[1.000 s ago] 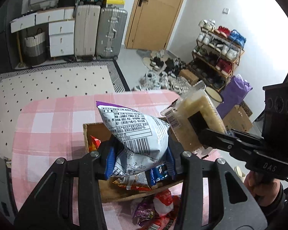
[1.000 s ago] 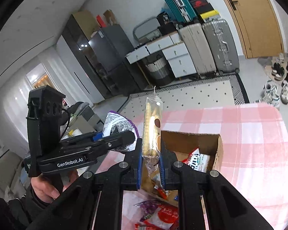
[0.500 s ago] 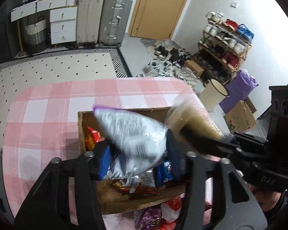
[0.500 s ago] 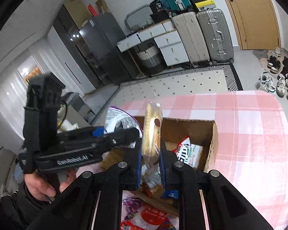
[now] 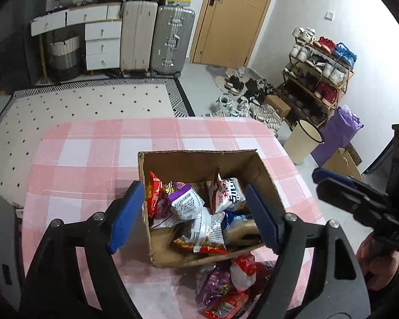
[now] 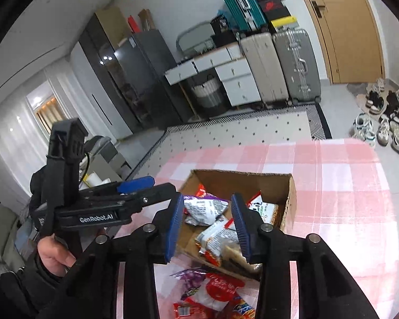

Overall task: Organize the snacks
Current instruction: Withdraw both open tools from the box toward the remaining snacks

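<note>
The box (image 5: 199, 159) hides its near wall behind the left gripper's fingers (image 5: 263, 220). Loose snacks (image 6: 210, 295) at 6 o'clock are cut off by the bottom edge. Printing on the packets (image 5: 186, 202) is too small to read.

Snack packets (image 5: 188, 204) lie in the box (image 5: 199, 162) on the table (image 5: 93, 154), more packets (image 5: 226, 284) before it.

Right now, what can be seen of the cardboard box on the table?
The cardboard box is plain brown corrugated card, open-topped, with rough cut edges. It stands upright on the pink checked tablecloth, and is partly filled with loose snack packets. More packets lie against its near wall. Neither tool touches it.
</note>
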A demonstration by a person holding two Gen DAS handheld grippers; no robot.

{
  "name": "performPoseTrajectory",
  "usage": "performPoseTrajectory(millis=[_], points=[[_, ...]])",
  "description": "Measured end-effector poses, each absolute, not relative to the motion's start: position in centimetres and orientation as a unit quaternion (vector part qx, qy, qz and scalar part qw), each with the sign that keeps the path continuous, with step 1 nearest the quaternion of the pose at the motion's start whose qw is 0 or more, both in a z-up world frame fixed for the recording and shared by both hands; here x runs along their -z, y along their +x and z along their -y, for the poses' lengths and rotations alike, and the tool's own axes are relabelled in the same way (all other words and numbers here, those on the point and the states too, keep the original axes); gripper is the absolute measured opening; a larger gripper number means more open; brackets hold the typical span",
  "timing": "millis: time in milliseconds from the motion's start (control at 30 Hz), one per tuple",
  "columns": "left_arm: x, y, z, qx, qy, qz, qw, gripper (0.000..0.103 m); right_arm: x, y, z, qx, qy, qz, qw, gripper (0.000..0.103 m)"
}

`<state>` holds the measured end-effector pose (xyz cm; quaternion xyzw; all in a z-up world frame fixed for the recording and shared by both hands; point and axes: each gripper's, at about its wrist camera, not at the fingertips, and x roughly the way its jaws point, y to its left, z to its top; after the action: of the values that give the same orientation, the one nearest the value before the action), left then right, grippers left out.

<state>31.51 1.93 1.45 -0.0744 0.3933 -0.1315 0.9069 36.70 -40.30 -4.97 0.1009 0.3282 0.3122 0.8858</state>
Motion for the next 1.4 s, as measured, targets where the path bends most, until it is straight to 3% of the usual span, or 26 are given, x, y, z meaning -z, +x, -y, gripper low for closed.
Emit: performPoseTrajectory(millis=[100, 233, 433, 567, 633, 667, 1000, 1167, 1400], points=[[-2.9, 29.6, -1.6, 0.131, -0.064, -0.379, 0.914, 0.078, 3.7, 35.2, 40.7, -0.312, 0.099, -0.312, 0.892, 0.047], [-4.7, 26.4, -1.0, 0.131, -0.044, -0.356, 0.924, 0.08, 2.3, 32.7, 41.1, -0.313, 0.093, -0.288, 0.9, 0.07], [-6.9, 22.0, -0.3, 0.131, -0.033, -0.334, 0.933, 0.085, 0.9, 28.4, 42.2, -0.315, 0.084, -0.248, 0.912, 0.087], [-7.9, 19.2, 0.4, 0.132, -0.024, -0.322, 0.937, 0.088, 0.5, 25.7, 43.0, -0.312, 0.087, -0.229, 0.918, 0.092], [-8.2, 17.8, 0.5, 0.137, -0.029, -0.315, 0.938, 0.102, 0.5, 24.3, 43.4, -0.31, 0.088, -0.221, 0.92, 0.096], [-8.4, 16.9, 0.5, 0.139, -0.035, -0.309, 0.94, 0.103, 0.5, 23.7, 43.6, -0.31, 0.089, -0.217, 0.921, 0.096], [-8.8, 11.0, 1.1, 0.147, -0.037, -0.281, 0.948, 0.103, 1.6, 17.5, 45.8, -0.289, 0.097, -0.182, 0.935, 0.102], [-6.3, 7.8, 0.5, 0.136, -0.047, -0.286, 0.947, 0.103, 2.7, 15.1, 45.1, -0.269, 0.044, -0.179, 0.945, 0.102], [-0.9, 6.5, 0.3, 0.14, -0.055, -0.323, 0.934, 0.103, 5.6, 14.2, 45.8, -0.273, 0.066, -0.196, 0.94, 0.103]])
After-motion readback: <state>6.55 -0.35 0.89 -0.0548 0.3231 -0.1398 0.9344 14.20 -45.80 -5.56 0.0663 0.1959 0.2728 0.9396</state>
